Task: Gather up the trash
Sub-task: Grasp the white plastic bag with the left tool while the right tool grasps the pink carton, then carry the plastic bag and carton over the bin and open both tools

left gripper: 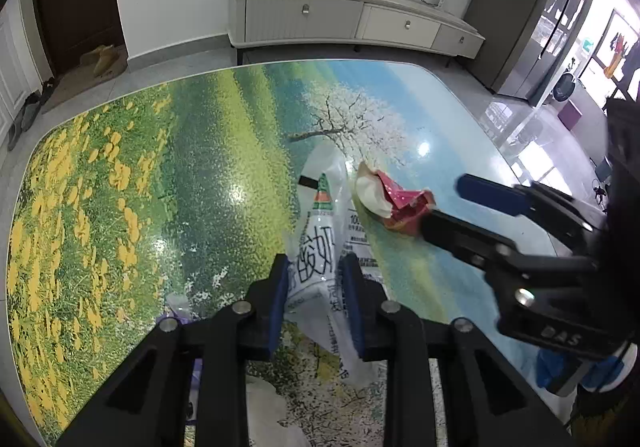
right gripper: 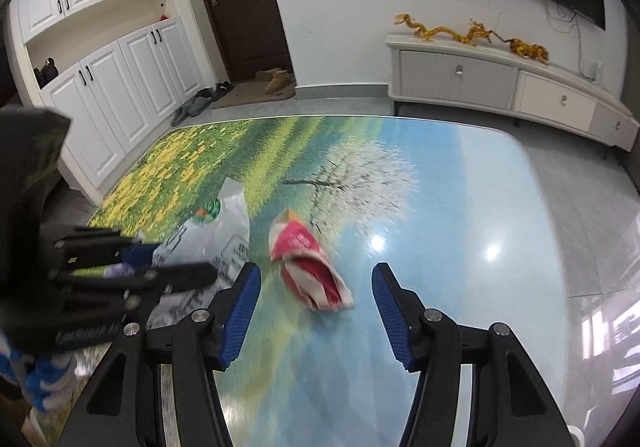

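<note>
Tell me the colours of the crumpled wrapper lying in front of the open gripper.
Red-pink and white, the crumpled wrapper shows best in the right wrist view, ahead of the right gripper.
</note>
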A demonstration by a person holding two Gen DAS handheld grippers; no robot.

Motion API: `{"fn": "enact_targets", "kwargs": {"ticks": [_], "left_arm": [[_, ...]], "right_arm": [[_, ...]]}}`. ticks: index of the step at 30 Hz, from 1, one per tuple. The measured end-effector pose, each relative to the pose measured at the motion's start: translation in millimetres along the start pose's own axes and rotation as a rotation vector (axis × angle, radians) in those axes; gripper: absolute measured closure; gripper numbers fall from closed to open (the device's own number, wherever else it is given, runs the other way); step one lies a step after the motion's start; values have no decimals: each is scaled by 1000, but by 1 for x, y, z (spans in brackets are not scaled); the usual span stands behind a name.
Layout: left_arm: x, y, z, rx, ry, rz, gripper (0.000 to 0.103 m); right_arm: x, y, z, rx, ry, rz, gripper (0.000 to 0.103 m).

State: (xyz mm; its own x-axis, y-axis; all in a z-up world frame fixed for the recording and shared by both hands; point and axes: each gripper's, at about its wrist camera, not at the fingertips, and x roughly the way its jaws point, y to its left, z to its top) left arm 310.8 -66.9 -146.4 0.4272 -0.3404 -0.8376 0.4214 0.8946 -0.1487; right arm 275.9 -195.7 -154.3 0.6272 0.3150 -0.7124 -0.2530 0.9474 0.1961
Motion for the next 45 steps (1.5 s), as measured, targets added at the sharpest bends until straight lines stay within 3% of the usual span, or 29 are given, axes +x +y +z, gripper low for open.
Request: {"fn": "enact_targets", "kwargs": {"ticks": [2, 5, 8, 12, 20, 25, 30, 39, 45], "left_arm": [[-3, 1, -2, -8, -13, 7, 80], [-10, 3, -5, -25, -34, 19, 82], [-21, 5, -7, -47, -65, 19, 82], [-39, 6, -17, -80, -96, 3, 82], [-84, -24, -38, -66, -144, -3, 83], [-99, -53, -58, -29, -139, -21, 83], [-105, -108, -67, 51, -115, -68, 83], [-69, -263, -60, 303, -42, -173, 83], [-28, -355, -58, 415, 10, -201, 82]], "right_arm": [[9, -1, 2, 1, 5, 16, 48], [20, -1, 3, -11, 30, 7, 62], [20, -1, 2, -11, 22, 22, 69], [5, -2, -5, 4, 10, 28, 71], [-84, 3, -37, 40, -89, 37, 72], [-144, -11, -76, 83, -139, 6, 72], [-196, -47, -128, 162, -165, -108, 72], [-261, -158, -236, 473, -147, -304, 72], [-274, -203, -268, 587, -139, -351, 71]]}}
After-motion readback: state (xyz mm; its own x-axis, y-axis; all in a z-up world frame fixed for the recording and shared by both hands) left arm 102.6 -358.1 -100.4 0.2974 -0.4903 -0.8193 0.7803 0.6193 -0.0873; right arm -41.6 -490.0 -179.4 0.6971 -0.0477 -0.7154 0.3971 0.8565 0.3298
